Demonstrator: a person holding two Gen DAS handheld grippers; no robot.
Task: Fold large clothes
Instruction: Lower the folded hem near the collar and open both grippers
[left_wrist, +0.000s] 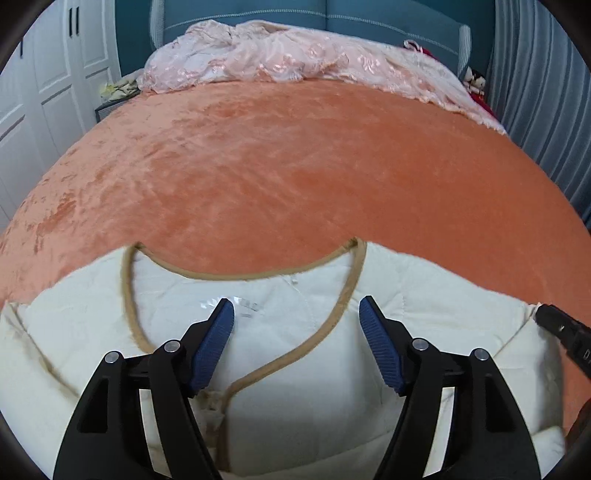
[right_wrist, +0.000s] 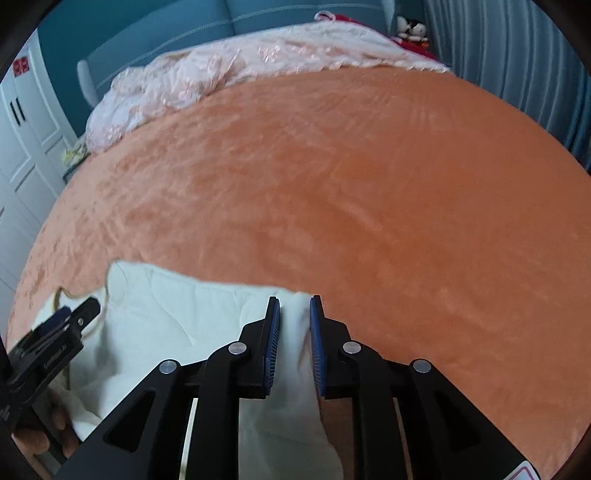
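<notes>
Lying flat at the near edge of an orange velvet bedspread (left_wrist: 295, 166): cream quilted jacket (left_wrist: 314, 369), collar end pointing toward the far side, front opening running down the middle. Showing tan piping trim (left_wrist: 347, 291) around the neckline and down the placket; white label just inside the neck.

Hovering over the jacket's chest, just below the neckline: left gripper (left_wrist: 296, 306), blue ribbed pads (left_wrist: 218, 339) standing wide apart, nothing pinched between them, fabric lying beneath. Appearing again at the near left of the right wrist view (right_wrist: 62, 325), fingers of a hand (right_wrist: 59, 424) wrapping its handle.

Sitting at the jacket's right shoulder edge: right gripper (right_wrist: 294, 299), jaws drawn narrow with a fold of cream fabric bunching up between the blue pads (right_wrist: 272, 343). Pads pressing on both sides of that fold, so gripping the cloth. Tip of the same gripper peeking in at the right edge of the left wrist view (left_wrist: 561, 328), beside the shoulder seam.

Heaping along the far side of the bed: pink lace cover (left_wrist: 258, 55), crumpled. Standing behind it: teal headboard (left_wrist: 369, 18). Flanking on the left: white wardrobe doors (left_wrist: 44, 92). Hanging on the right: grey-blue curtain (left_wrist: 535, 92). Resting in the far right corner: plush toy (right_wrist: 412, 27), small and blurred.
</notes>
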